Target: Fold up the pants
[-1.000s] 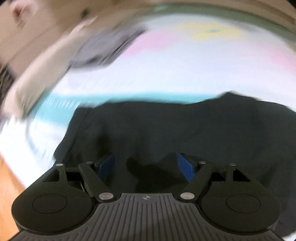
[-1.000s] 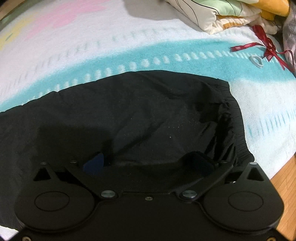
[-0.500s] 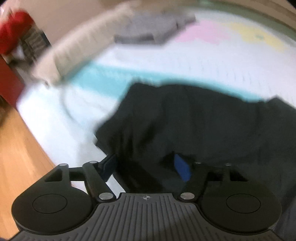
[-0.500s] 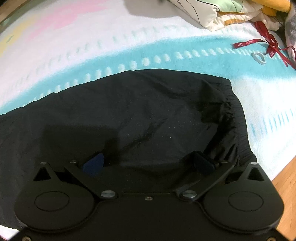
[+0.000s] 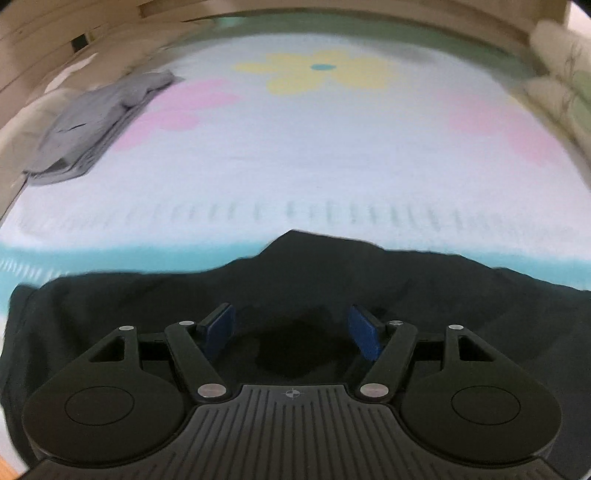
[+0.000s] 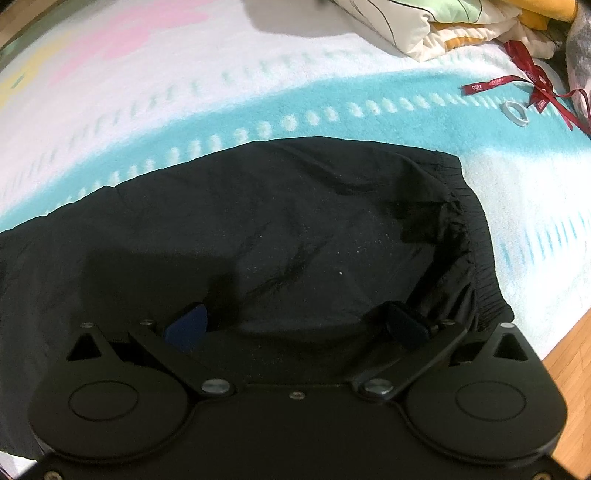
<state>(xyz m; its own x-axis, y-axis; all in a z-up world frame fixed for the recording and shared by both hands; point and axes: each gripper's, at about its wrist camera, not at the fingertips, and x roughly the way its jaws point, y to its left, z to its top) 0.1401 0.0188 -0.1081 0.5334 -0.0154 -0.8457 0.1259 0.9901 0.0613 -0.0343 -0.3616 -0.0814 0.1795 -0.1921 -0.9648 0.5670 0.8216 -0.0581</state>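
1. Black pants (image 6: 280,221) are spread on a flowered blanket (image 5: 295,155), elastic waistband (image 6: 469,236) toward the wood floor (image 6: 569,354).
2. Left gripper (image 5: 291,328): jaws apart above the fabric, nothing pinched, having just narrowed slightly.
3. Right gripper (image 6: 295,317): jaws spread wide over the pants, nothing clamped.

I see the black fabric pants (image 6: 295,229) lying flat on the flower-printed fleece blanket (image 5: 295,155), along its near edge. My left tool (image 5: 291,326) hangs over one end of them, my right tool (image 6: 295,317) over the waistband end. Beyond the pants to the far left lies a folded grey garment (image 5: 96,122). To the right of the waistband lie a dark red ribbon (image 6: 532,85) and a small white ring (image 6: 514,112), with a pile of folded cream bedding (image 6: 436,26) behind them.
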